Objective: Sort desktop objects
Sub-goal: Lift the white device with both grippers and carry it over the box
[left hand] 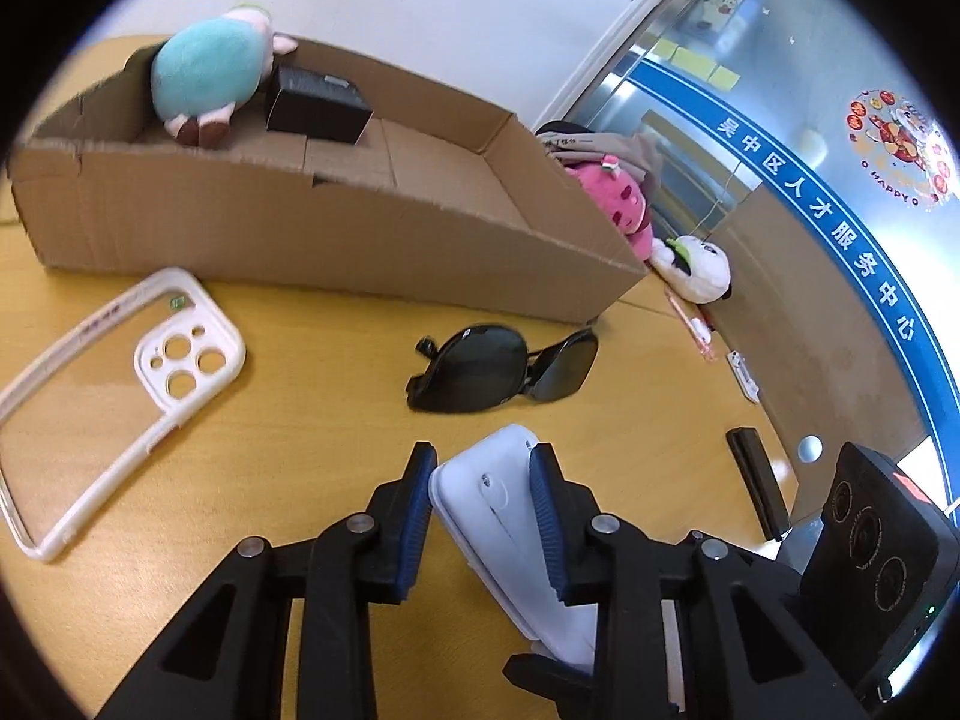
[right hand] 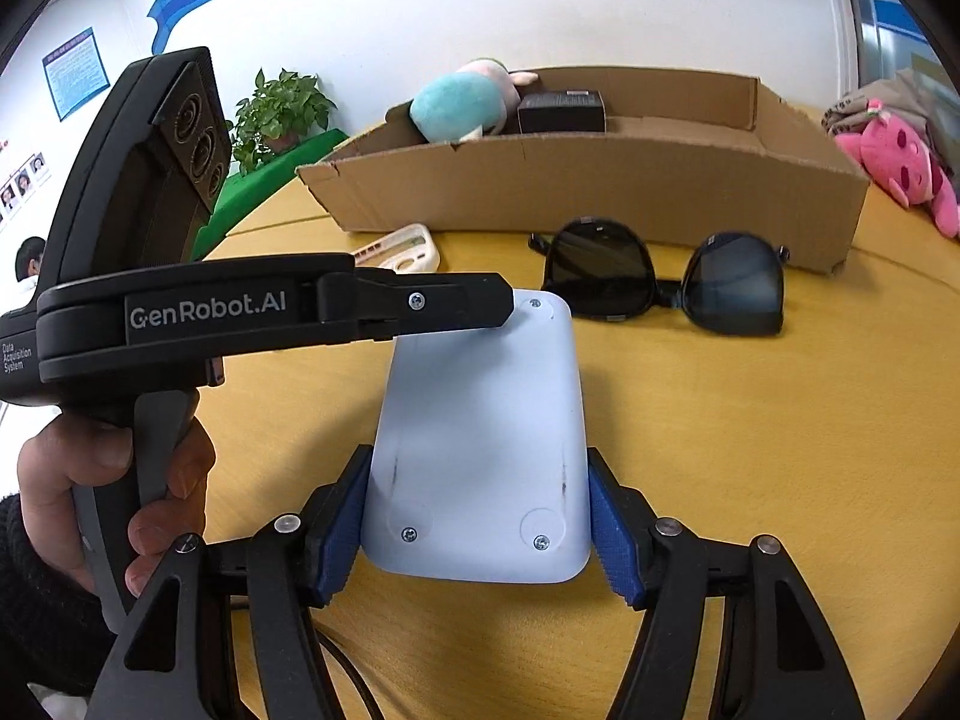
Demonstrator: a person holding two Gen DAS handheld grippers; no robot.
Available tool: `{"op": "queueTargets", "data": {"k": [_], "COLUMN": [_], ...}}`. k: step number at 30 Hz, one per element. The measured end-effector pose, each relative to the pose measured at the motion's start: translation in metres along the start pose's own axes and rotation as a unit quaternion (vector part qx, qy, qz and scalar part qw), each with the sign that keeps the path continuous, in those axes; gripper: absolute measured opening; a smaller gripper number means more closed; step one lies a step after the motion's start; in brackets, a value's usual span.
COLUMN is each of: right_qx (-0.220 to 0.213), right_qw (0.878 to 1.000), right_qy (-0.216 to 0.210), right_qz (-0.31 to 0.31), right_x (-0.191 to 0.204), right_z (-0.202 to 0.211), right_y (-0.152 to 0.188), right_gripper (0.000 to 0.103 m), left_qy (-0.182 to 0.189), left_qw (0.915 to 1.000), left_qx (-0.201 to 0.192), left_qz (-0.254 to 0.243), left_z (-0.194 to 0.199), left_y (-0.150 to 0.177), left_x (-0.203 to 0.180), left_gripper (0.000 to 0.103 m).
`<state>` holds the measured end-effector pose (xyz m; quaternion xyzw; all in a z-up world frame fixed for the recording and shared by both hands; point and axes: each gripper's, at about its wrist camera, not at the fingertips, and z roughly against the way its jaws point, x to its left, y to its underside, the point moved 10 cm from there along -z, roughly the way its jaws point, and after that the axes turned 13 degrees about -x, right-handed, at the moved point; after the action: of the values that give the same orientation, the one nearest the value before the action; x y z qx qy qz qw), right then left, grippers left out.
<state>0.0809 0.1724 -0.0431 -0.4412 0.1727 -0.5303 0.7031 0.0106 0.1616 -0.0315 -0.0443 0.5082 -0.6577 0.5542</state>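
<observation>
A flat white device (right hand: 480, 432) with screws in its underside hangs above the yellow table, held from both ends. My right gripper (right hand: 477, 531) is shut on its near end, blue pads pressing on the two long sides. My left gripper (left hand: 483, 462) clamps the far end across its thin edge, and its tip (right hand: 507, 306) shows from the side in the right wrist view. Black sunglasses (left hand: 504, 369) (right hand: 666, 285) lie folded open on the table just beyond. A white phone case (left hand: 120, 396) (right hand: 402, 249) lies to the left.
A low cardboard box (left hand: 300, 228) (right hand: 600, 192) at the back holds a teal plush (left hand: 204, 72) and a small black box (left hand: 318, 102). A pink plush (left hand: 624, 204) and a white plush (left hand: 696, 267) lie right of it. A hand (right hand: 108, 480) grips the left tool.
</observation>
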Motion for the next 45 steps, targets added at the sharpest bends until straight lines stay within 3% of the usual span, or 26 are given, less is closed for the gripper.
{"op": "queueTargets", "data": {"k": [5,12,26,36,45], "right_qx": [-0.023,-0.066,-0.140,-0.162,-0.152], "right_qw": [1.000,0.997,0.986,0.982,0.985], "right_qy": [0.004,0.008,0.034,0.054,0.051], "right_qz": [0.016,0.040,0.079,0.084,0.062], "right_x": [0.004,0.010,0.002,-0.028,-0.071], "right_z": [0.006,0.011,0.031,0.021,-0.020], "right_y": [-0.026,-0.095,-0.214,-0.278,-0.320], "right_gripper": [0.071,0.071,0.071,0.071,0.070], "left_qy": [0.013,0.028,0.053,0.058,0.057], "left_qw": [0.9997,0.9967,0.9815,0.9736,0.9746], "left_qx": [-0.021,-0.058,-0.118,-0.114,-0.105], "left_qz": [-0.007,-0.049,-0.141,-0.189,-0.190], "left_z": [0.008,0.022,0.030,-0.002,-0.050], "left_y": [-0.030,-0.093,-0.211,-0.271,-0.311], "left_x": [-0.008,-0.024,-0.079,-0.103,-0.092], "left_gripper": [0.031,0.031,0.031,0.031,0.030]}}
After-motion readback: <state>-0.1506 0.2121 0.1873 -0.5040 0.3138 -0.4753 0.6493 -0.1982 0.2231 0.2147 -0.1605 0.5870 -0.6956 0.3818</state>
